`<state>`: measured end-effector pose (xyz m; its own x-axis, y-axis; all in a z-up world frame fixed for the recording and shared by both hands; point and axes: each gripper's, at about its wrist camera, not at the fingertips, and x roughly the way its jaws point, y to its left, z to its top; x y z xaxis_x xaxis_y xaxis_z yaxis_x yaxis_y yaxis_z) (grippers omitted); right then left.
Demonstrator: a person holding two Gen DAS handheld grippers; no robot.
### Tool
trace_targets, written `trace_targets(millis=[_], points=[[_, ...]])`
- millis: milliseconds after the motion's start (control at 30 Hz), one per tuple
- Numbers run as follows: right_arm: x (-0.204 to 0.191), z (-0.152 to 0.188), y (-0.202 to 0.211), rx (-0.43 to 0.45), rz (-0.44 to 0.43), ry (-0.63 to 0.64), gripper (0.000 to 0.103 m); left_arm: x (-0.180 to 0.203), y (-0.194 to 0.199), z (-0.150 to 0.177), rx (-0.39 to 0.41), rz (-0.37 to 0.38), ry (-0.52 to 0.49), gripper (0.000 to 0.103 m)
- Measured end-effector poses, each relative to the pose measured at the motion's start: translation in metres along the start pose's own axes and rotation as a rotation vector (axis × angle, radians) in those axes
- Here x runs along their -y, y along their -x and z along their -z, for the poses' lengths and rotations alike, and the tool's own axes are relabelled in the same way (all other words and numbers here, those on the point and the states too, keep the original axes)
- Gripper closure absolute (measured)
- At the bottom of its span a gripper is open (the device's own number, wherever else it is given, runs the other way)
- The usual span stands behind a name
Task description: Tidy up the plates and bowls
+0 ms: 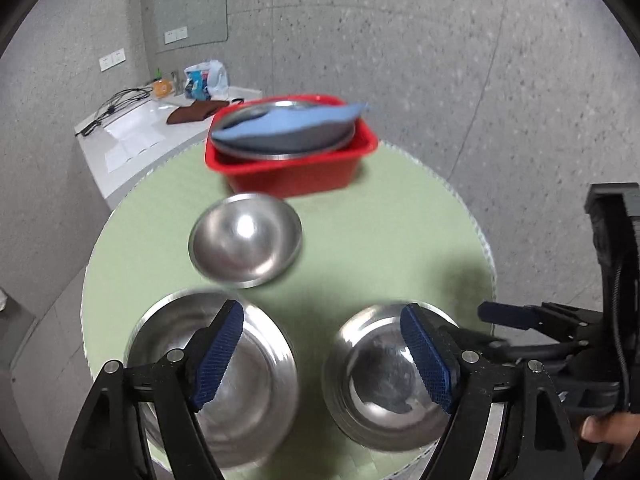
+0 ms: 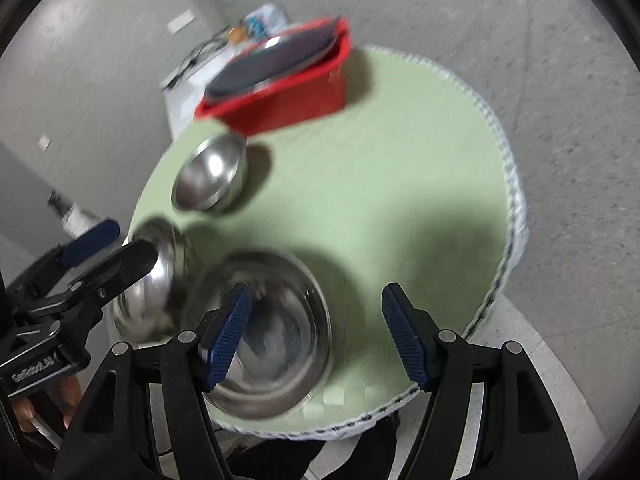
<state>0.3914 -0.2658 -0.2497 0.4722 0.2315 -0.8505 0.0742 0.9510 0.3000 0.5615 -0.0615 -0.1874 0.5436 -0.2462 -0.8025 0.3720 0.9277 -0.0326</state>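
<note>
Steel bowls, three loose on the round green table (image 1: 400,216), none held. Nearest the left gripper (image 1: 326,354): a stack of wide bowls (image 1: 256,380) under its left finger, and beside it a second nested stack (image 1: 380,384) under its right finger. Jaws wide, nothing between the pads; hanging over the gap between the two stacks, angled steeply down. Right gripper (image 2: 316,332) likewise spread and empty, its left pad over the rim of that second stack (image 2: 280,340), its right pad over bare cloth. Probably sorted by size, so like nests in like. Farther out, a single small bowl (image 1: 245,240) upright and alone mid-table, likely the next candidate for stacking. Beyond it, a red tub (image 1: 296,172) at the far edge holding plates (image 1: 280,146) leaning in a pile, blue cloth-like thing (image 1: 288,122) draped across the top; identity uncertain. Behind, a white counter (image 1: 132,136) with cables and bags, unrelated. Heavy blur in both views.
</note>
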Motion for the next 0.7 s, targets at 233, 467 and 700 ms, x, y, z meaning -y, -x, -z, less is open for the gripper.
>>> trace_targets(millis=[233, 467, 700], points=[[0.014, 0.017, -0.032, -0.116, -0.118, 0.048, 0.072, 0.02, 0.006, 0.025, -0.043, -0.09, 0.032, 0.026], [0.02, 0.018, -0.036, -0.139, -0.185, 0.086, 0.074, 0.04, 0.008, 0.026, -0.055, -0.142, 0.069, 0.026], [0.01, 0.005, -0.027, -0.107, -0.148, 0.144, 0.072, 0.021, 0.013, 0.015, -0.023, -0.187, 0.165, 0.026]])
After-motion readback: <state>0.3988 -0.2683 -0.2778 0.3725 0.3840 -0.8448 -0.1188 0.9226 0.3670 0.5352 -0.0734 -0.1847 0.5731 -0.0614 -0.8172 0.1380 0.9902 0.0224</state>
